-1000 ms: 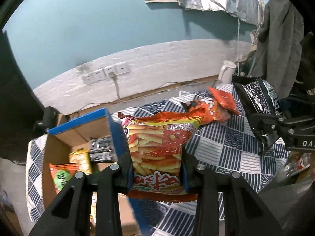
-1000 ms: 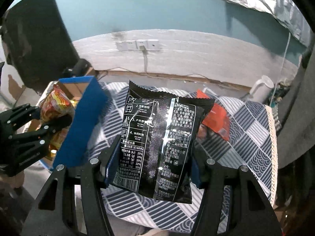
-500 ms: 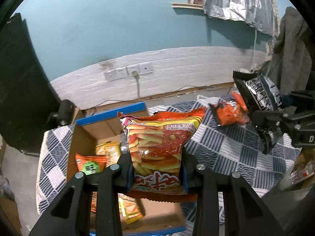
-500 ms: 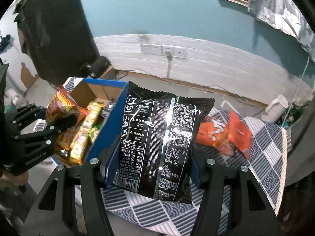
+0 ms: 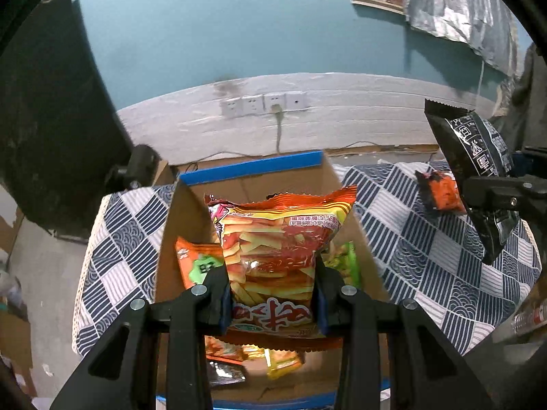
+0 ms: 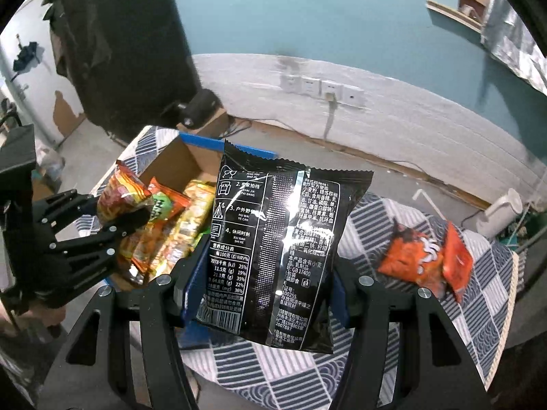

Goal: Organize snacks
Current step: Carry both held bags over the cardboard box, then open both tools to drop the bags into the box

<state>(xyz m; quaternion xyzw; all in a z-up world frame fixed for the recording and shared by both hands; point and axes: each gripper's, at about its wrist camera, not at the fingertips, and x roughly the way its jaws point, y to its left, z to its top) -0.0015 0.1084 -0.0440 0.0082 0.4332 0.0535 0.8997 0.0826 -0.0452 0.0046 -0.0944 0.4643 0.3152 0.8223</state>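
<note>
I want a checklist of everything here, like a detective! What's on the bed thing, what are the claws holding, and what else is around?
Surface: checked blue-and-white cloth covers it.
Job's things: open cardboard box with blue edges sits on the cloth, with several snack packets inside; two orange packets lie on the cloth, apart from the box.
Clutter: white kettle at the far edge.
Grippers: left gripper shut on the orange fries bag, held above the box; right gripper shut on the black bag, beside the box over the cloth.
Cables: one plugged into the wall sockets, hanging down.
Surroundings: teal wall, white lower strip, dark sheet at left, silver foil upper right.
</note>
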